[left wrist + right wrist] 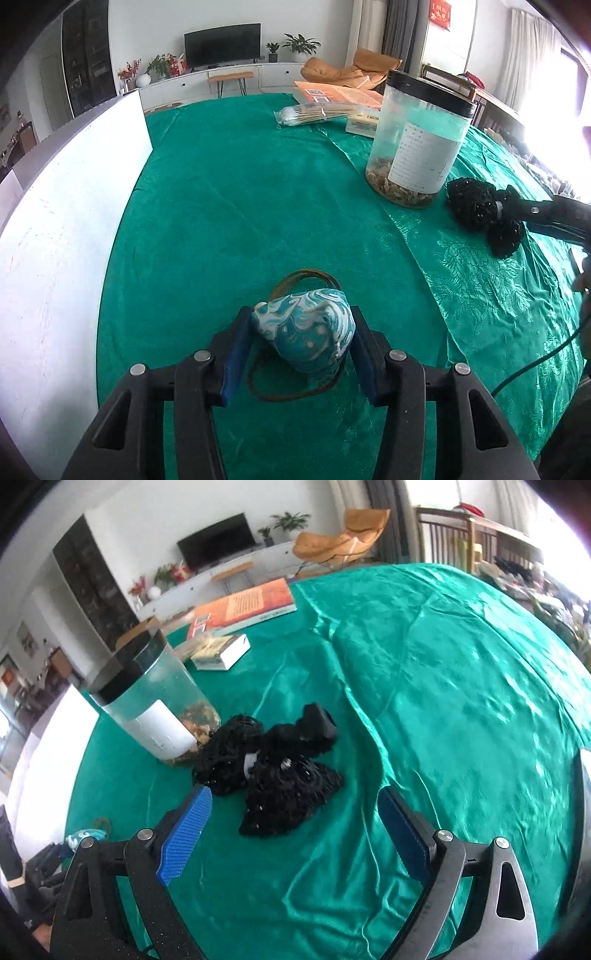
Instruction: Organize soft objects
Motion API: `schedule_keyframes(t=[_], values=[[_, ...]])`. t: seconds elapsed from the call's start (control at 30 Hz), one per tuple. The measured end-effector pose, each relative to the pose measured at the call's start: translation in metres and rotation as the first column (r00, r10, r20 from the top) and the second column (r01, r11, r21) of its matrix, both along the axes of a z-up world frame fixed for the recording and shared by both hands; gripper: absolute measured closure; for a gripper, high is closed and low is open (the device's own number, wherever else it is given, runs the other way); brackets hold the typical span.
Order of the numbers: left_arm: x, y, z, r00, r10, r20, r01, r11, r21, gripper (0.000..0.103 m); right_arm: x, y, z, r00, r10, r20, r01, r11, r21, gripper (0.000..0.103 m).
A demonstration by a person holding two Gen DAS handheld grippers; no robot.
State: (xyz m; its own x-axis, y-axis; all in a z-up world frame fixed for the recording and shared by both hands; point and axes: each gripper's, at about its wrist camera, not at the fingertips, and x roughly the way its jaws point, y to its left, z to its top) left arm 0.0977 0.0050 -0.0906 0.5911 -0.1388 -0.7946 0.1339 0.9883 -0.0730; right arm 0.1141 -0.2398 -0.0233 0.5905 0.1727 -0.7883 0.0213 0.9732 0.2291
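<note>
indoors, a green cloth [229,206] covers the table; tv [222,43] behind. left gripper [301,332] squeezes the marbled blue pouch [304,330], its cord partly hidden. right gripper [295,830] gapes wide near the black mesh bundle [280,775], blurred.

Teal-and-white marbled swirl on the soft pouch [304,332]; plain emerald green on the tablecloth [229,206], woven floral sheen on its satin overlay [480,280]; solid black beaded mesh [280,775]; bright blue ribbed gripper pads [184,834]; clear jar [417,140], black lid, white label; orange book [247,605]
</note>
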Motion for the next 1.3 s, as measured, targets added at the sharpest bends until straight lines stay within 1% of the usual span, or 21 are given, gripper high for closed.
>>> schedule_keyframes(t=[0.07, 0.13, 0.17, 0.2, 0.23, 0.3, 0.43, 0.53, 0.63, 0.73, 0.8, 0.83, 0.87, 0.9, 0.93, 1.0, 1.07, 1.13, 1.2, 1.27, 1.3], values=[[-0.002, 0.001, 0.003, 1.0, 0.001, -0.004, -0.001, 1.0, -0.024, 0.054, 0.026, 0.023, -0.007, 0.993, 0.107, -0.047, -0.108, 0.994, -0.025, 0.01], [-0.005, 0.004, 0.014, 1.0, 0.003, 0.004, -0.003, 0.998, -0.058, 0.054, 0.044, 0.047, -0.02, 0.978, 0.198, -0.071, -0.206, 0.972, -0.113, 0.015], [-0.008, 0.006, 0.021, 1.0, 0.005, 0.017, -0.003, 0.997, -0.077, 0.054, 0.049, 0.052, -0.025, 0.976, 0.2, -0.084, -0.212, 0.962, -0.17, 0.027], [-0.01, 0.009, 0.03, 0.999, 0.006, 0.033, -0.002, 0.996, -0.094, 0.054, 0.051, 0.052, -0.025, 0.981, 0.178, -0.082, -0.191, 0.959, -0.209, 0.056], [-0.012, 0.01, 0.037, 0.999, 0.008, 0.046, -0.003, 0.994, -0.108, 0.054, 0.051, 0.045, -0.021, 0.986, 0.151, -0.067, -0.161, 0.968, -0.191, 0.063], [-0.015, 0.016, 0.054, 0.998, 0.014, 0.069, -0.003, 0.988, -0.157, 0.054, 0.046, 0.024, -0.011, 0.995, 0.088, -0.044, -0.092, 0.991, -0.098, 0.065], [-0.024, 0.035, 0.094, 0.991, 0.03, 0.127, 0.003, 0.967, -0.257, 0.054, 0.023, 0.013, 0.032, 0.997, 0.049, 0.057, -0.042, 0.993, -0.106, 0.065], [-0.036, 0.071, 0.129, 0.98, 0.081, 0.179, -0.021, 0.95, -0.312, 0.054, 0.003, 0.035, 0.074, 0.986, 0.12, 0.117, -0.108, 0.989, -0.103, 0.065], [-0.056, 0.121, 0.158, 0.959, 0.167, 0.229, -0.093, 0.948, -0.303, 0.054, -0.016, 0.085, 0.117, 0.954, 0.24, 0.178, -0.233, 0.971, -0.06, 0.064], [-0.08, 0.17, 0.172, 0.932, 0.261, 0.25, -0.201, 0.949, -0.242, 0.053, -0.034, 0.155, 0.15, 0.895, 0.382, 0.23, -0.397, 0.918, 0.019, 0.064], [-0.096, 0.2, 0.174, 0.916, 0.319, 0.244, -0.285, 0.944, -0.166, 0.053, -0.045, 0.207, 0.164, 0.841, 0.478, 0.253, -0.508, 0.859, 0.065, 0.064], [-0.103, 0.213, 0.173, 0.9, 0.359, 0.247, -0.339, 0.933, -0.12, 0.049, -0.05, 0.234, 0.168, 0.811, 0.525, 0.257, -0.562, 0.822, 0.092, 0.062], [-0.109, 0.224, 0.171, 0.885, 0.392, 0.251, -0.384, 0.92, -0.081, 0.043, -0.053, 0.26, 0.168, 0.785, 0.564, 0.256, -0.604, 0.788, 0.117, 0.057], [-0.115, 0.236, 0.168, 0.866, 0.429, 0.257, -0.432, 0.901, -0.046, 0.021, -0.057, 0.286, 0.168, 0.761, 0.598, 0.252, -0.641, 0.753, 0.147, 0.043], [-0.123, 0.247, 0.165, 0.843, 0.468, 0.264, -0.479, 0.878, -0.028, 0.002, -0.062, 0.309, 0.165, 0.735, 0.632, 0.247, -0.676, 0.715, 0.181, 0.023], [-0.137, 0.264, 0.161, 0.791, 0.541, 0.287, -0.556, 0.831, -0.033, 0.0, -0.066, 0.342, 0.159, 0.692, 0.687, 0.224, -0.722, 0.652, 0.231, 0.023], [-0.142, 0.276, 0.154, 0.771, 0.576, 0.273, -0.584, 0.809, -0.056, 0.0, -0.073, 0.353, 0.153, 0.672, 0.708, 0.219, -0.74, 0.63, 0.235, 0.023], [-0.143, 0.284, 0.147, 0.76, 0.601, 0.246, -0.596, 0.796, -0.104, 0.0, -0.079, 0.346, 0.147, 0.676, 0.698, 0.236, -0.736, 0.646, 0.201, 0.023], [-0.141, 0.283, 0.141, 0.762, 0.61, 0.216, -0.588, 0.792, -0.164, 0.0, -0.089, 0.326, 0.135, 0.71, 0.665, 0.232, -0.701, 0.699, 0.14, 0.023], [-0.133, 0.273, 0.138, 0.782, 0.592, 0.197, -0.557, 0.804, -0.208, 0.0, -0.091, 0.3, 0.114, 0.755, 0.618, 0.219, -0.642, 0.764, 0.058, 0.023], [-0.126, 0.263, 0.136, 0.8, 0.569, 0.189, -0.531, 0.819, -0.218, 0.0, -0.089, 0.286, 0.1, 0.78, 0.591, 0.205, -0.604, 0.797, 0.004, 0.023]])
